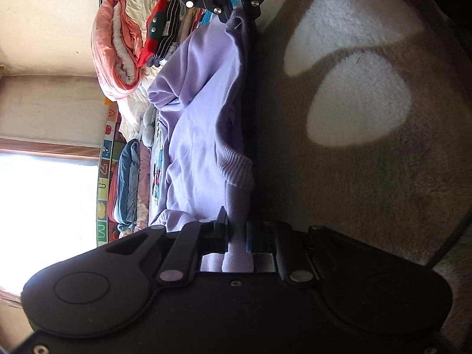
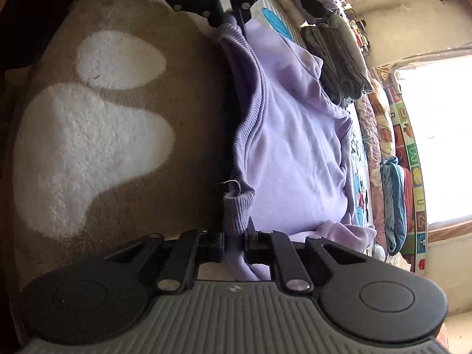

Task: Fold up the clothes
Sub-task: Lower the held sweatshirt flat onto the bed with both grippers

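A lavender sweatshirt [image 1: 200, 124] lies across a bed, and its ribbed hem [image 1: 233, 159] hangs over the bed's edge. My left gripper [image 1: 237, 237] is shut on one end of that hem, with purple cloth bunched between its fingers. At the top of the left wrist view my right gripper [image 1: 236, 14] is pinching the other end. The right wrist view mirrors this: my right gripper [image 2: 234, 242] is shut on the sweatshirt [image 2: 295, 147] near a ribbed cuff [image 2: 236, 209], and the left gripper [image 2: 227, 17] holds the far end. The hem sags between them.
A brown rug [image 1: 368, 177] with white paw-print patches lies beside the bed. On the bed are a rolled pink quilt [image 1: 109, 47], striped and red clothes [image 1: 160, 29], a blue garment [image 2: 392, 200] and folded grey clothes [image 2: 339, 65]. A bright window [image 2: 442, 147] lies beyond.
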Motion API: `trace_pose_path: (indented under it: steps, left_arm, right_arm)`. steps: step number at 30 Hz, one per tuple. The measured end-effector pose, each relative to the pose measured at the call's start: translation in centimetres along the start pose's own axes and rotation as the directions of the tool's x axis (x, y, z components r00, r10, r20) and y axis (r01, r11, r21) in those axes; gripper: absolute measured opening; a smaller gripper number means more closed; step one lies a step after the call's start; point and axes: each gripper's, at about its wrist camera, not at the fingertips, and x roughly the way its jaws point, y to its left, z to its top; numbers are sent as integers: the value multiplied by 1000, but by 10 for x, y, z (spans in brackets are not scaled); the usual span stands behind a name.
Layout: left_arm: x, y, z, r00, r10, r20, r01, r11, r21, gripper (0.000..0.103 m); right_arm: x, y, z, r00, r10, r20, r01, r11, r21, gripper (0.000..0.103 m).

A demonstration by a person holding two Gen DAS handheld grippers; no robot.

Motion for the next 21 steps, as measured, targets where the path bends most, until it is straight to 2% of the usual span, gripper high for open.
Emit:
trace_pose_path:
  steps: [6,9,12,14,16,18,19,21]
  left_arm:
    - [-25,-28,6,1000,8,-6,-8,999,49,8]
    - [-32,-37,11,1000,-16,-24,18,995,96,8]
    - [-45,-22,13,996,-80,-25,80,997,-16,10]
    - [-53,2,7,990,-143,-17,138,978,-158,11]
    - [-60,26,2,980,-200,-1,190,936,-298,12]
    - [-59,59,-4,984,-176,22,166,867,-470,12]
    - [-55,73,-6,986,-166,31,155,821,-550,12]
    - [-39,88,-3,985,-164,53,154,698,-700,12]
  right_arm:
    - [-7,14,1,1000,2,15,-1,999,-54,13]
    - [-10,28,-3,1000,-17,13,18,996,-86,14]
    - [-22,33,-2,1000,4,1,-3,996,-91,16]
    - [-33,25,-4,999,42,1,-42,997,-63,18]
    - [-47,17,-8,996,84,8,-83,996,-25,21]
    - [-60,3,-11,994,109,22,-109,993,32,21]
    - [-64,-7,-13,993,114,31,-117,989,88,21]
    - [-72,-33,-14,994,88,61,-101,957,271,21]
